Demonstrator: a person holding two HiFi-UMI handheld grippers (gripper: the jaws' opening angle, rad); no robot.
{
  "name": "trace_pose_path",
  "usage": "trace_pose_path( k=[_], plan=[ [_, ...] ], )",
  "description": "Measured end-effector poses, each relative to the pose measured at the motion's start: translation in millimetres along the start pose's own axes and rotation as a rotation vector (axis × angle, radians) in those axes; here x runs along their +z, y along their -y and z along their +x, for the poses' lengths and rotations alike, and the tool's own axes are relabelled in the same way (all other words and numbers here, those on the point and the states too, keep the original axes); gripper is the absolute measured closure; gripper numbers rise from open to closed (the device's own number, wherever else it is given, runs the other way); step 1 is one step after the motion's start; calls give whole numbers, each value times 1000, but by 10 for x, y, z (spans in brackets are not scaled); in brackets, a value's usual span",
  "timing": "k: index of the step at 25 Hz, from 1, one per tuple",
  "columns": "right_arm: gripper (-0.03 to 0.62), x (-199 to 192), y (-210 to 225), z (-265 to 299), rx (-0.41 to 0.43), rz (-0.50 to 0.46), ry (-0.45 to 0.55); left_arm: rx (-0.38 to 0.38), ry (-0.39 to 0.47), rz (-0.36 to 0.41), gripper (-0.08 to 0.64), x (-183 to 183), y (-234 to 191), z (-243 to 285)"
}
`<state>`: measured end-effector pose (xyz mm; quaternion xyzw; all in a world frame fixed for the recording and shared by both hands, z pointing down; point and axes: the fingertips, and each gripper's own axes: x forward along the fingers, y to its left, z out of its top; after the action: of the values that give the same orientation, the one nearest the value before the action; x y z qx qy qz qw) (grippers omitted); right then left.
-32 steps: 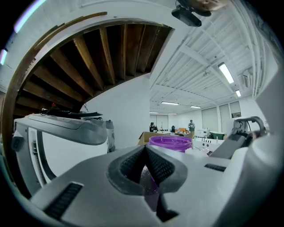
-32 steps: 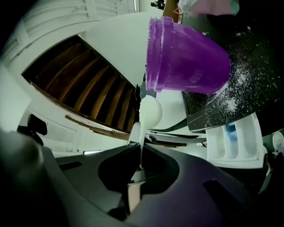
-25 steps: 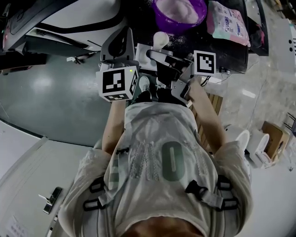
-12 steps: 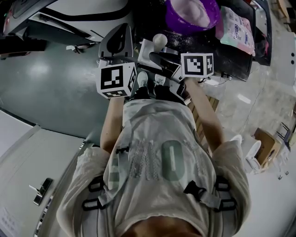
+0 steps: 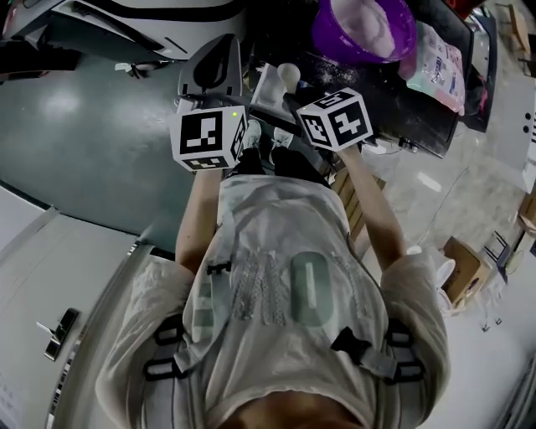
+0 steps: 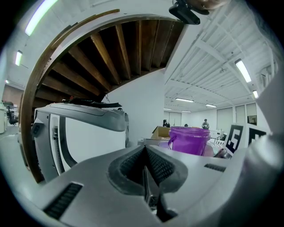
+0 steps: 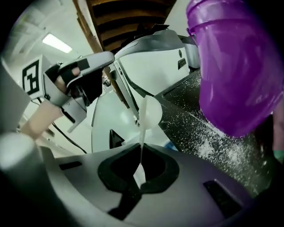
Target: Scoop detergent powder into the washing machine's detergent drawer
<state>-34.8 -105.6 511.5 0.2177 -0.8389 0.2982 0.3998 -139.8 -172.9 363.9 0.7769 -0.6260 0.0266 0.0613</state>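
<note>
White scoop (image 7: 147, 113), its thin handle pinched in the right gripper (image 7: 139, 165) fingers. Just beside it, a purple tub (image 7: 230, 66) of pale powder (image 5: 368, 18); spilled grains (image 7: 208, 142) speckle the dark counter (image 7: 184, 111).

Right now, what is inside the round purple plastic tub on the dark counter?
The round purple plastic tub holds a heap of white powder, clear in the head view. The tub's bottom is covered by that powder.

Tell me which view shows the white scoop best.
Right gripper view: the white scoop shows bowl and handle, pinched in the right gripper. Head view shows only its small round bowl; left gripper view shows none of it.
</note>
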Motion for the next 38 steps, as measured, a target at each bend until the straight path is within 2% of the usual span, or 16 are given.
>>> trace_pose_path(
  k=[8, 11, 15, 17, 20, 23, 38],
  plan=[
    [584, -146, 176, 116, -271, -349, -146, 36, -10, -18, 540, -81, -155, 26],
    [584, -164, 295, 104, -440, -477, -205, 40, -15, -25, 540, -104, -181, 20],
    [584, -80, 435, 20, -722, -726, -252, 43, -23, -37, 540, -144, -218, 21],
    [584, -83, 461, 27, -808, -816, -270, 43, -25, -40, 540, -168, -234, 35],
    [584, -114, 506, 14, -887, -863, -282, 43, -24, -43, 540, -190, -248, 54],
    [584, -136, 518, -6, -915, -856, -275, 48, -29, -52, 540, -223, -278, 51],
    [584, -111, 474, 46, -877, -814, -252, 55, -29, -61, 540, -244, -329, 31]
  ],
)
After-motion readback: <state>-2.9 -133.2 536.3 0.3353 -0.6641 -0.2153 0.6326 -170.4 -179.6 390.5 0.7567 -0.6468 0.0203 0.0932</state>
